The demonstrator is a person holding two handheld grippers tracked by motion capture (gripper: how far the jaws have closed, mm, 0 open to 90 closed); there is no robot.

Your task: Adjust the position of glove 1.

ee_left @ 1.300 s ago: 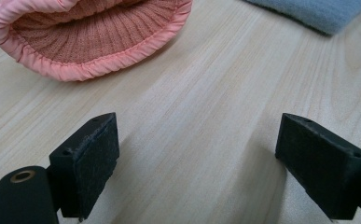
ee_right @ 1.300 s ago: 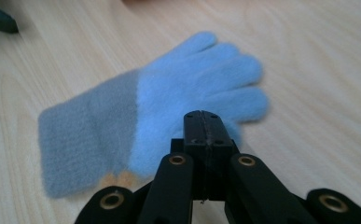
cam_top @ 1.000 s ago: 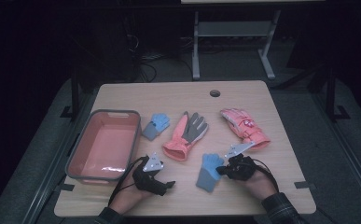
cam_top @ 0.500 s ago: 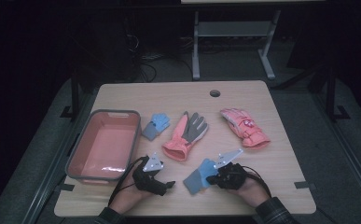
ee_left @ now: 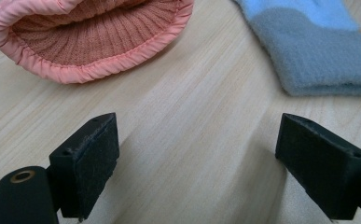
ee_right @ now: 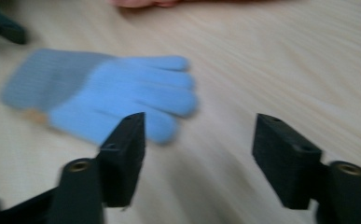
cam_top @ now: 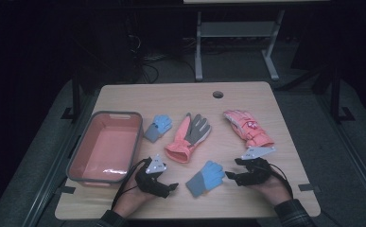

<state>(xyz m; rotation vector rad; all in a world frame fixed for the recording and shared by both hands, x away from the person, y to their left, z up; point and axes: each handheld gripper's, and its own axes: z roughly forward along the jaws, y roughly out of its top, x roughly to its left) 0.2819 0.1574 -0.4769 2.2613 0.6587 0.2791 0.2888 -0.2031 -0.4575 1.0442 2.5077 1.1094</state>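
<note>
I've dragged the blue glove [cam_top: 205,177] left to the table's near middle and my right gripper [cam_top: 229,176], jaws just opened, has released it beside my idle, open left gripper [cam_top: 170,186].

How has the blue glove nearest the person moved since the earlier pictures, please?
Yes. The blue glove has slid left, away from the pink ski glove and closer to the left hand-held gripper; the right hand-held gripper has just opened.
</note>
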